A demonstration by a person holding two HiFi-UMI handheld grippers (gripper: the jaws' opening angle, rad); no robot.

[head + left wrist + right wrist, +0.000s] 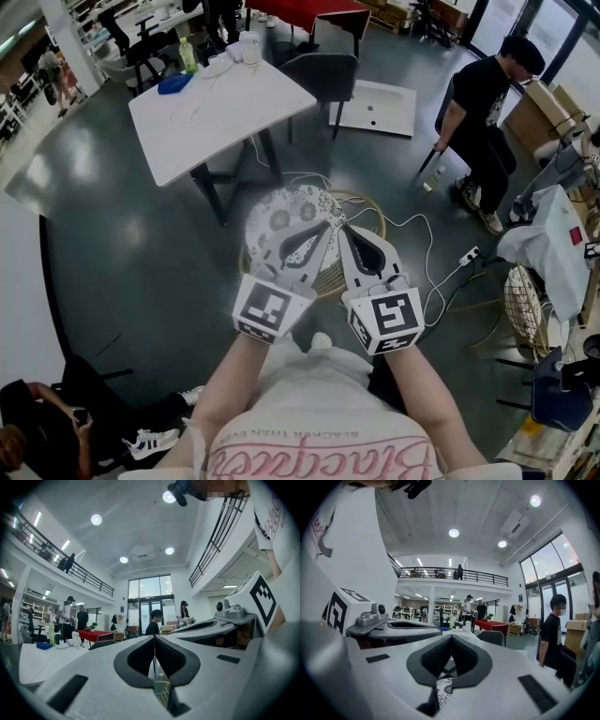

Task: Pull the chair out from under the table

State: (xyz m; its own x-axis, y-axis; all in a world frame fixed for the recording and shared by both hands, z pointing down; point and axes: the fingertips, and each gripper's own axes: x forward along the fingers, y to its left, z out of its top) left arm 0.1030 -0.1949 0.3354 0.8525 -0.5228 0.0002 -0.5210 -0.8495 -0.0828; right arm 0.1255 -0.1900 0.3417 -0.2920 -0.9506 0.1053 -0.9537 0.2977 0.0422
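Note:
A round rattan chair point(356, 214) with a black-and-white patterned cushion point(281, 217) stands on the dark floor, clear of the white table point(220, 117). A dark grey chair point(323, 75) stands by the table's far corner. My left gripper point(332, 227) and right gripper point(345, 229) are held side by side above the cushion, pointing level. Both are shut with nothing between the jaws. In the left gripper view the left gripper point(154, 639) shows the rattan rim point(161, 691) below it. Beneath the right gripper point(451, 640) in its own view lies the cushion point(443, 686).
A person in black point(483, 108) sits at the right, and another person point(37, 417) sits at the lower left. A white board point(380, 105) lies on the floor beyond the table. A white cable and power strip point(469, 255) run right of the rattan chair, near a wire basket point(530, 298).

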